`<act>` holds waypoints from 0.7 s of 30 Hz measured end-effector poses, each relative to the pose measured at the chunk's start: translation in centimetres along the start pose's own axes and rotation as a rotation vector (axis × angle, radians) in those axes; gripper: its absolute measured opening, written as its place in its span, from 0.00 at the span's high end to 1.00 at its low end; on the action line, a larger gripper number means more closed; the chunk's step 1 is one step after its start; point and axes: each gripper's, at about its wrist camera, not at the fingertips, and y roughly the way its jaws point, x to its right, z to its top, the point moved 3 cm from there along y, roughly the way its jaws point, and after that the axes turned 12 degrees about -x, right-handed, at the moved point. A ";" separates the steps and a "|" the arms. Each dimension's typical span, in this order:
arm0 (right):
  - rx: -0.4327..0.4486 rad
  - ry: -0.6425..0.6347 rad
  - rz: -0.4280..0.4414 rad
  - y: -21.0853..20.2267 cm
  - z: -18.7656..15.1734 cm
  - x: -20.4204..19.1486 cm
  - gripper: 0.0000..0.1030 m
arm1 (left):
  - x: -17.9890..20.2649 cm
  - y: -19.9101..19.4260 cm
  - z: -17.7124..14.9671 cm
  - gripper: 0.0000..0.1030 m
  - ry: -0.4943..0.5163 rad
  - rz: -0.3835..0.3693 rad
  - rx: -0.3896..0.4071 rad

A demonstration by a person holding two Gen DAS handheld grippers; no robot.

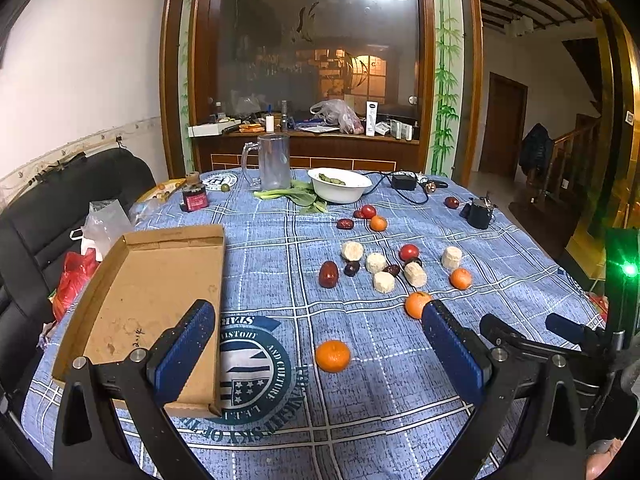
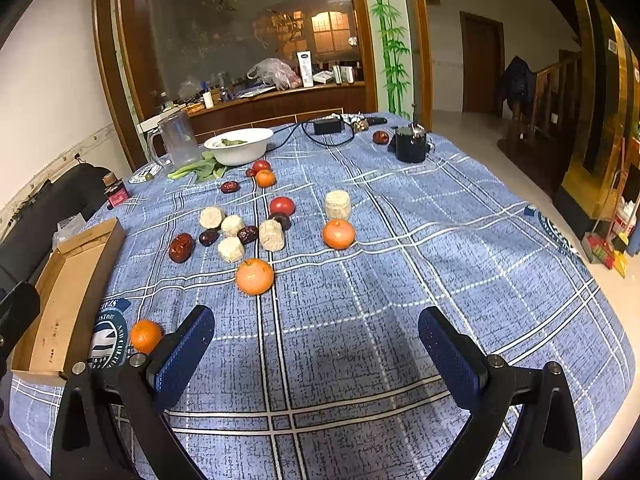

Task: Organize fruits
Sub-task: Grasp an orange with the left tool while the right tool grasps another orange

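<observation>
Blue-padded tools (image 1: 316,344) (image 2: 316,340) wide apart (empty)

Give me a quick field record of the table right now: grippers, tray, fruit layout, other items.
left gripper: open, empty, above the near table edge
right gripper: open, empty
cardboard tray: empty, left side of table
oranges: five loose on the cloth; the nearest orange lies between the left gripper's fingers in view
red dates and tomatoes: scattered mid-table, none in tray
pale cut cylinders: five, clustered mid-table
white bowl: far side, greens inside
glass pitcher: upright, far side
</observation>
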 end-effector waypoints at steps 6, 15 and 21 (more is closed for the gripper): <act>-0.010 -0.009 0.001 0.3 -0.4 -0.2 0.01 | 0.1 0.4 -0.3 0.00 0.004 -0.015 -0.018; -0.029 -0.009 0.001 1.2 -0.5 -0.3 0.01 | 0.2 1.7 -0.5 0.00 0.000 -0.029 -0.054; -0.041 -0.011 -0.002 2.0 -0.5 -0.2 0.01 | 0.1 2.8 -0.5 0.00 -0.004 -0.037 -0.080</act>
